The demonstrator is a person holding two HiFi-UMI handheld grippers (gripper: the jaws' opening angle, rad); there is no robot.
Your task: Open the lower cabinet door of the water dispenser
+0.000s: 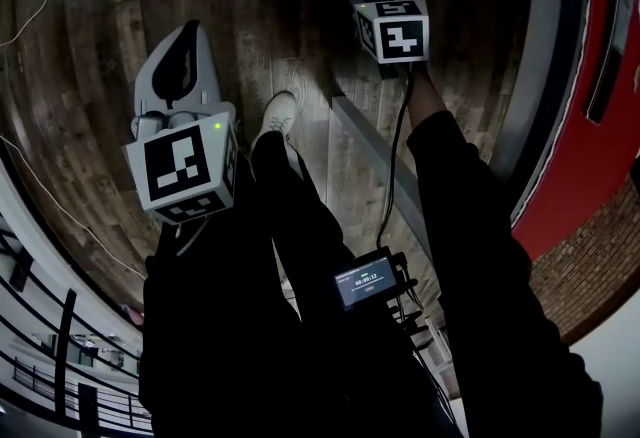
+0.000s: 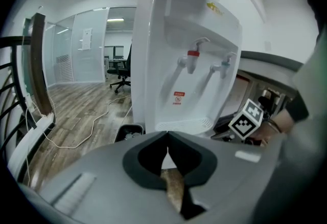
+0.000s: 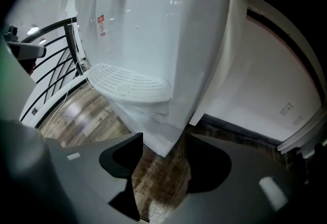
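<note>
The right gripper point(image 3: 162, 141) points steeply down at the foot of a white water dispenser point(image 3: 168, 28). Its 2 fingers point(image 3: 125, 159) stand wide apart and grip nothing. The bottom corner of a white panel point(image 3: 153, 131) shows in the gap at the fingertips, touching neither pad. That panel hangs just below the drip tray point(image 3: 127, 82) and appears to be the lower cabinet door. It lies straight ahead of the fingers and slightly up, with its long edge running upright. Wooden floor point(image 3: 153, 187) lies beneath the fingers. A white wall point(image 3: 255, 90) with a dark skirting stands close on the right, leaving little room that side.

The left gripper point(image 2: 167, 141) is closed on nothing, its fingertips meeting. It sits well apart to the left, facing the front of the dispenser and its 2 taps point(image 2: 191, 57). Its own body hides the cabinet. The right hand is therefore the nearer one for the door.

From the head view, a grey strip point(image 1: 375, 161) runs along the floor from the dispenser toward the person. I cannot tell whether this is the door's top edge. The person's shoe point(image 1: 278, 116) rests left of it.
</note>
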